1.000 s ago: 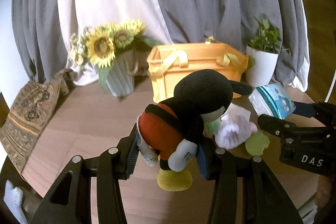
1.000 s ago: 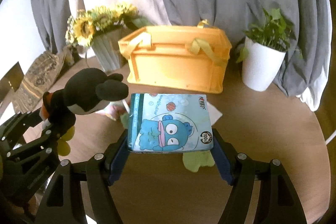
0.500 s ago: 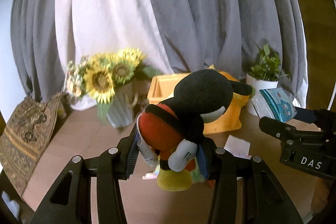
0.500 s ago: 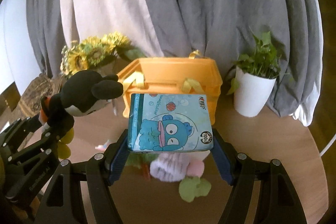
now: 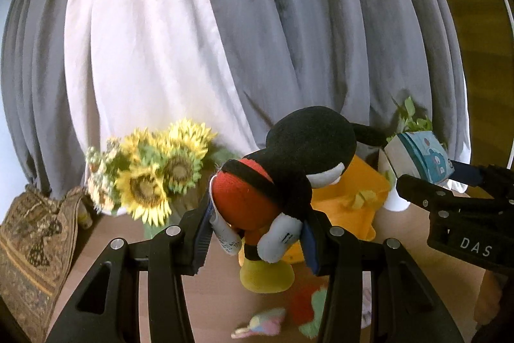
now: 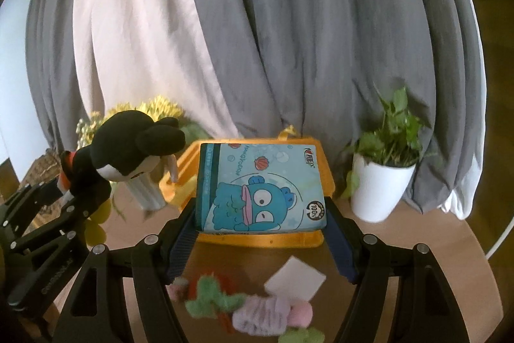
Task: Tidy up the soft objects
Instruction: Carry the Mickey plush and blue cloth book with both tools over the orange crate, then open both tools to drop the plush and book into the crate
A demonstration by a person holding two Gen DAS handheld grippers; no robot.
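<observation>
My left gripper [image 5: 257,241] is shut on a black, red and yellow mouse plush [image 5: 289,179] and holds it high above the table. The plush also shows at the left of the right wrist view [image 6: 128,150]. My right gripper [image 6: 261,238] is shut on a blue cartoon tissue pack [image 6: 260,188], held up in front of the orange basket [image 6: 257,238]. The pack [image 5: 417,158] and basket [image 5: 353,201] also show in the left wrist view. Small soft toys [image 6: 244,311] lie on the table below the grippers.
A sunflower vase [image 5: 151,182] stands at the left. A white potted plant [image 6: 382,182] stands right of the basket. A white card [image 6: 295,278] lies on the round wooden table [image 6: 433,246]. A patterned cushion [image 5: 32,246] leans at far left. Grey and white curtains hang behind.
Both grippers have risen with their loads, so the table and basket sit lower in view. The loose soft toys now appear beneath the grippers.
</observation>
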